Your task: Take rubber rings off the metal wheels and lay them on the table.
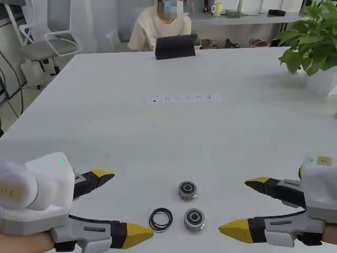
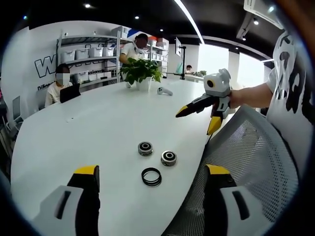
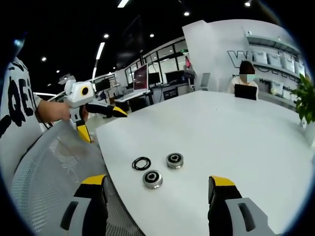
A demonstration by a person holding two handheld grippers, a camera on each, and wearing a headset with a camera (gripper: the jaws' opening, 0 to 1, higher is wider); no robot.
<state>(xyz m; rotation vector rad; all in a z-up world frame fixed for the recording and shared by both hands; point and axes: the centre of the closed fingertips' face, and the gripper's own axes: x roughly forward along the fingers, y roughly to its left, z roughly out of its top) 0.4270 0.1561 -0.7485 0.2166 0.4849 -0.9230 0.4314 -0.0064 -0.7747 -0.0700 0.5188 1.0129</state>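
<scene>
left gripper (image 1: 129, 203): yellow-tipped jaws held wide apart, nothing gripped | right gripper (image 1: 234, 205): jaws likewise spread, empty | black rubber rings (image 1: 160, 219): laid overlapping on the white bench (image 1: 158, 132), between the two grippers | near silver metal wheel (image 1: 194, 219): set just right of the rings | far silver metal wheel (image 1: 187, 190): set close behind it, apart

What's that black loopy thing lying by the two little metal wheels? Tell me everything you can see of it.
The rubber rings are thin black hoops, seemingly two or more, overlapping in one small pile. They lie flat on the white table, beside the nearer metal wheel but apart from it. Only the table touches them; the left gripper and right gripper are open on either side.
</scene>
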